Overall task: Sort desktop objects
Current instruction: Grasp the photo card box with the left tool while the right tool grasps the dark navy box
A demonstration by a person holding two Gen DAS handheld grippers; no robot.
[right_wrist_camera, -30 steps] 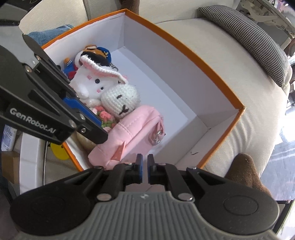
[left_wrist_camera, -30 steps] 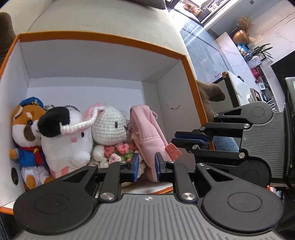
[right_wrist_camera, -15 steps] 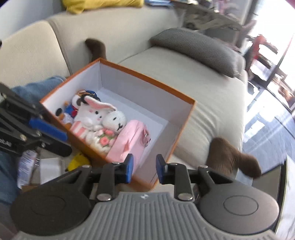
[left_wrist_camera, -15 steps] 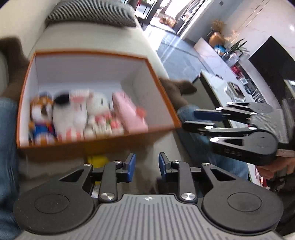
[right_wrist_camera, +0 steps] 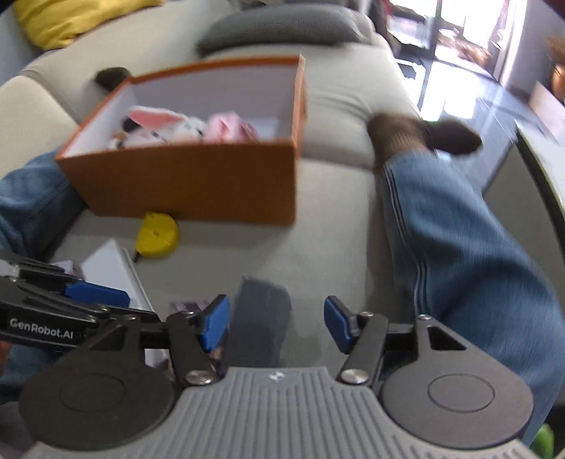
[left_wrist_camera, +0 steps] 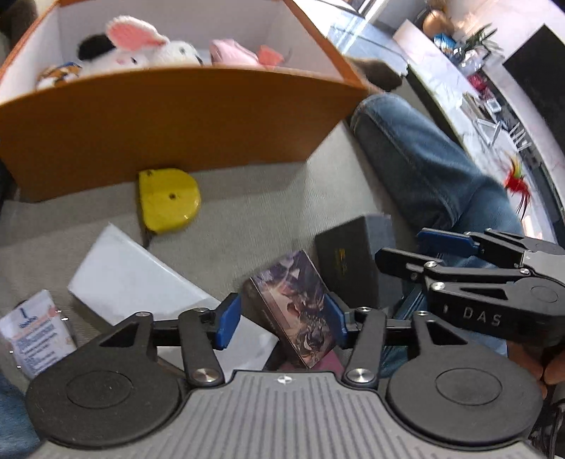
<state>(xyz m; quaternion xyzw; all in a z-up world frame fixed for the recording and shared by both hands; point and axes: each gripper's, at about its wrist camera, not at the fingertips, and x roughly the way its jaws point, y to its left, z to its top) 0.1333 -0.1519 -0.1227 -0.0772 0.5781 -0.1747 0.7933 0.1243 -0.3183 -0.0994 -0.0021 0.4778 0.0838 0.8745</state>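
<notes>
My left gripper [left_wrist_camera: 280,319] is open, its jaws standing on either side of a picture-printed card box [left_wrist_camera: 293,305] that lies tilted on the sofa seat. My right gripper [right_wrist_camera: 275,323] is open, with a dark grey box [right_wrist_camera: 261,317] between its fingers, nearer the left one; that box also shows in the left wrist view [left_wrist_camera: 353,257]. The orange box [left_wrist_camera: 169,116] holds plush toys [left_wrist_camera: 141,53] and a pink pouch [left_wrist_camera: 233,53]; it also shows in the right wrist view [right_wrist_camera: 190,180]. A yellow tape measure [left_wrist_camera: 166,199] lies in front of it.
A white flat box [left_wrist_camera: 130,275] and a small printed packet [left_wrist_camera: 35,332] lie at the left on the beige sofa seat. A person's leg in blue jeans [right_wrist_camera: 459,240] runs along the right. A grey cushion [right_wrist_camera: 282,24] sits behind the orange box.
Both grippers have pulled back from inside the orange box and come down low over the sofa seat. Both have opened wide, each around a small box.
</notes>
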